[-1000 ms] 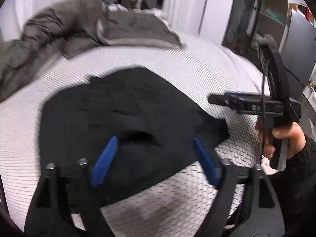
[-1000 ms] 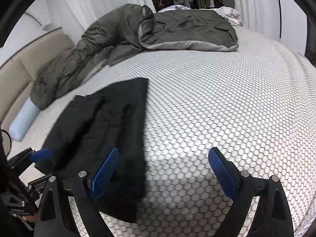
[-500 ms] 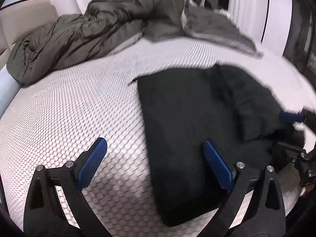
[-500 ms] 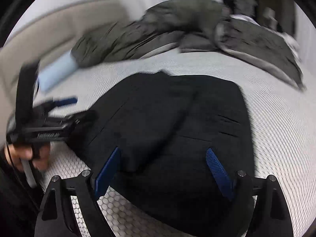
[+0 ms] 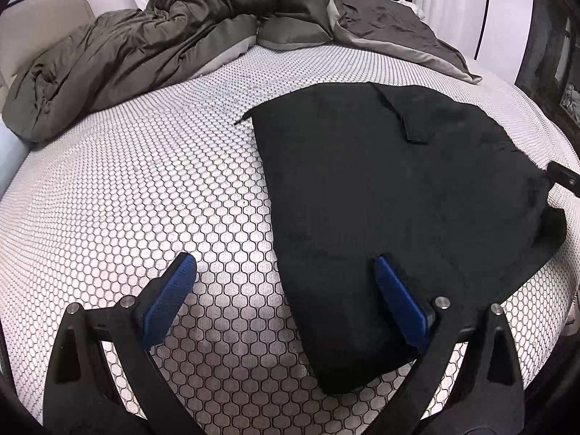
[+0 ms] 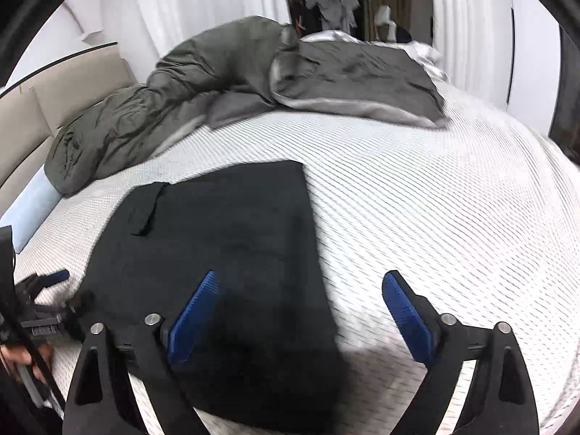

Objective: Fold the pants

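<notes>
Left gripper (image 5: pixel 286 290): fingers (image 5: pixel 170 290) spread wide, holding nothing, straddling the near left edge of the pants (image 5: pixel 391 199). Right gripper (image 6: pixel 304 311): fingers (image 6: pixel 402 311) likewise spread and empty, over the pants' near right edge.

Pants lie as a flat black folded slab on the bed (image 5: pixel 145 188), at the near side — grey duvet (image 5: pixel 152 40) well apart behind.

Judgement: soft, limp, light, fleece-like cloth; it will sag and slide, not hold shape. Best pinched at the near corners through all layers — a thick bite.
</notes>
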The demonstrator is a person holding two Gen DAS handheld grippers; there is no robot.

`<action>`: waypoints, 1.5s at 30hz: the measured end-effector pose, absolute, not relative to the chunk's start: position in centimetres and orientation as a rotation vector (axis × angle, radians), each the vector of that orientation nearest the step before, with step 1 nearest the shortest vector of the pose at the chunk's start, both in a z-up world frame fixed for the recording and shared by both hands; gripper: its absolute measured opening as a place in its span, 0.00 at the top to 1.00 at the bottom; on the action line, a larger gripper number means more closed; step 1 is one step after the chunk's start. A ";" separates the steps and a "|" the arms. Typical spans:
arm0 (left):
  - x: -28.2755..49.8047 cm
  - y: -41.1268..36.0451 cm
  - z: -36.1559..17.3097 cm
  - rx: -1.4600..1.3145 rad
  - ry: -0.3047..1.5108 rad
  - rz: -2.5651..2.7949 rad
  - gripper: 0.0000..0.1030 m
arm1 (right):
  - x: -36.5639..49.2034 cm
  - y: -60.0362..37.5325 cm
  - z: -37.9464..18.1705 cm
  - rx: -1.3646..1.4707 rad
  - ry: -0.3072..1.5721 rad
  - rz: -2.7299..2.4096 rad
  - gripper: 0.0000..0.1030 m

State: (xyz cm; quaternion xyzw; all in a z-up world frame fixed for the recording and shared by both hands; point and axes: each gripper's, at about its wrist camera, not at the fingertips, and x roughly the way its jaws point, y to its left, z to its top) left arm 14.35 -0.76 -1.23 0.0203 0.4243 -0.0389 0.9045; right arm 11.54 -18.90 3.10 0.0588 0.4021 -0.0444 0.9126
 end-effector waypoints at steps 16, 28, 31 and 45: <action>12.7 -2.9 0.6 0.054 0.823 -0.146 0.05 | 15.0 -18.7 0.3 0.367 0.967 0.188 0.68; 11.8 -2.9 1.6 0.046 0.796 -0.156 0.05 | 11.6 -20.5 0.4 0.376 0.983 0.224 0.48; 11.8 -3.0 1.4 0.059 0.797 -0.165 0.05 | 11.8 -21.1 1.2 0.423 0.930 0.249 0.44; 11.7 -1.9 1.4 0.057 0.798 -0.166 0.05 | 11.1 -19.8 2.4 0.374 0.932 0.344 0.82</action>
